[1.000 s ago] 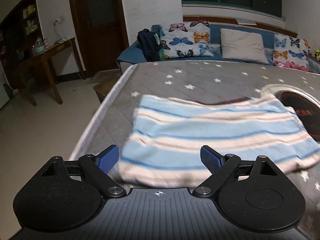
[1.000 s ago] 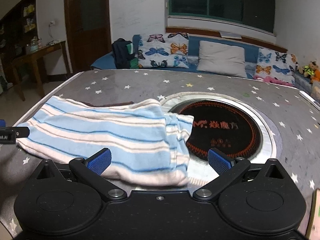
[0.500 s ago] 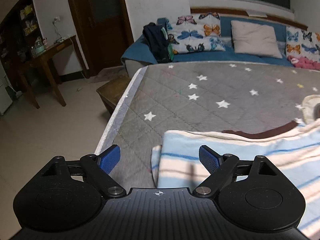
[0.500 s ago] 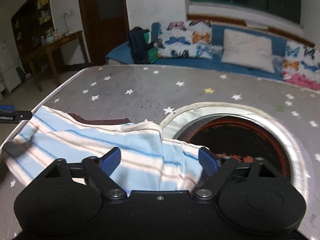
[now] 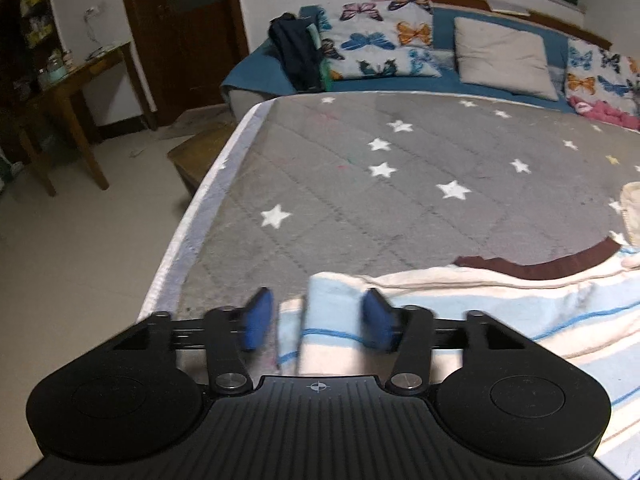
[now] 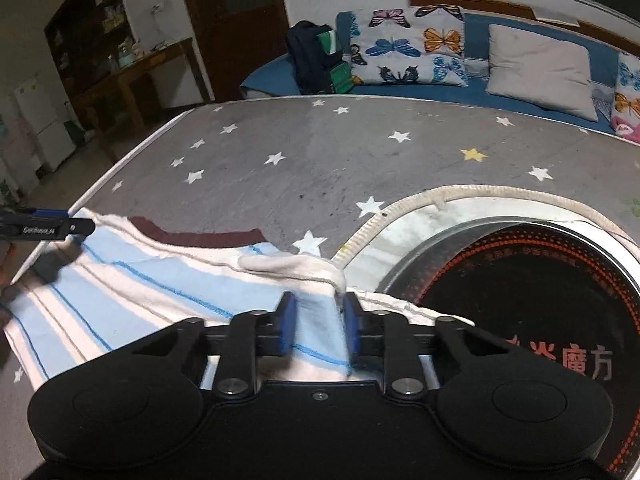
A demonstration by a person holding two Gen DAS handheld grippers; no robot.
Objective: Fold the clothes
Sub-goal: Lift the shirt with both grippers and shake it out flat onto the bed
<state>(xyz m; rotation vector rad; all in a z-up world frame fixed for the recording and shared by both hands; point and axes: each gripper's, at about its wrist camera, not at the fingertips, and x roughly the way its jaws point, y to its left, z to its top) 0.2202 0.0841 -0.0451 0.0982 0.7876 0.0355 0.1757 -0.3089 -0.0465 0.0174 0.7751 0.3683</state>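
A folded blue-and-cream striped garment (image 5: 500,304) with a dark brown trim lies on the grey star-patterned table (image 5: 400,184). My left gripper (image 5: 316,318) is at the garment's left far corner, its jaws narrowed around the cloth edge with a gap still showing. In the right wrist view the garment (image 6: 140,280) spreads to the left, and my right gripper (image 6: 318,326) is shut on a raised fold of its right end. The left gripper's tip (image 6: 44,228) shows at the far left edge.
A round black induction hob (image 6: 540,308) with a metal rim is set into the table, right of the garment. The table's white left edge (image 5: 188,232) drops to the tiled floor. A sofa with butterfly cushions (image 5: 384,44) stands behind; a wooden side table (image 5: 68,92) stands at left.
Both grippers moved forward and down onto the garment's two ends. The right jaws closed on a fold of cloth. The left jaws narrowed around the left corner.
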